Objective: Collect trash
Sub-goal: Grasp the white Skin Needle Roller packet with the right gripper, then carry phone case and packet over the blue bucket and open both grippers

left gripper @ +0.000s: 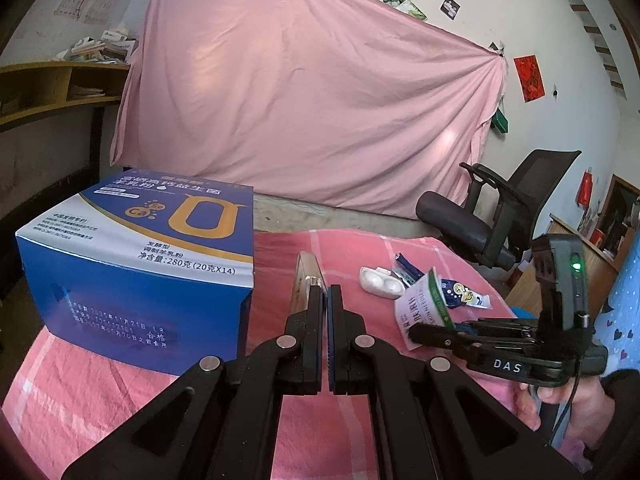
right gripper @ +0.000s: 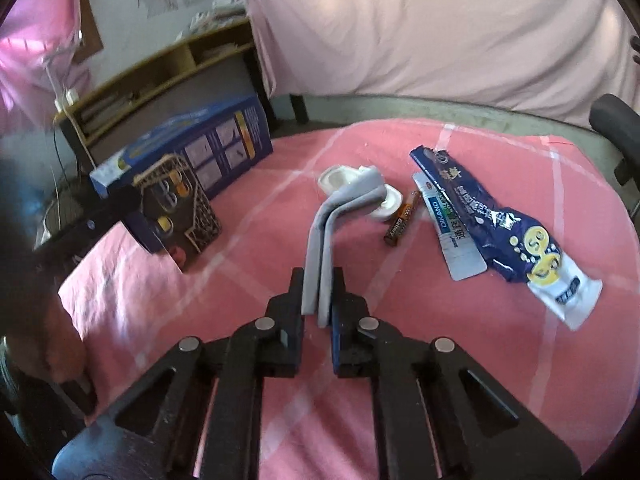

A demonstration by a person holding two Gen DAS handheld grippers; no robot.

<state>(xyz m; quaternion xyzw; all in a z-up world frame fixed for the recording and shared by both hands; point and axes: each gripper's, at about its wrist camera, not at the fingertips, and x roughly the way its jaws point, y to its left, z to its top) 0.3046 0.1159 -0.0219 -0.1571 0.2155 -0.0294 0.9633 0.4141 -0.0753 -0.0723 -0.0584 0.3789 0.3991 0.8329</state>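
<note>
My right gripper (right gripper: 319,280) is shut on a folded white sachet (right gripper: 322,236) and holds it just above the pink cloth (right gripper: 248,264). In the left wrist view the sachet (left gripper: 418,308) shows green print and stands up from the right gripper (left gripper: 418,332). On the cloth beyond lie a white plastic blister (right gripper: 340,178), a small battery (right gripper: 402,220), a silver strip (right gripper: 452,228) and a crumpled blue sachet (right gripper: 500,232). My left gripper (left gripper: 325,292) is shut on a thin panel (left gripper: 306,276), which looks like the flap (right gripper: 176,208) of the blue box (left gripper: 140,260).
The blue box (right gripper: 192,148) stands at the cloth's left edge. A black office chair (left gripper: 480,216) sits past the table's right side. A person's hand (left gripper: 560,396) grips the right tool. A wooden shelf (right gripper: 160,76) and a pink sheet (left gripper: 300,80) stand behind.
</note>
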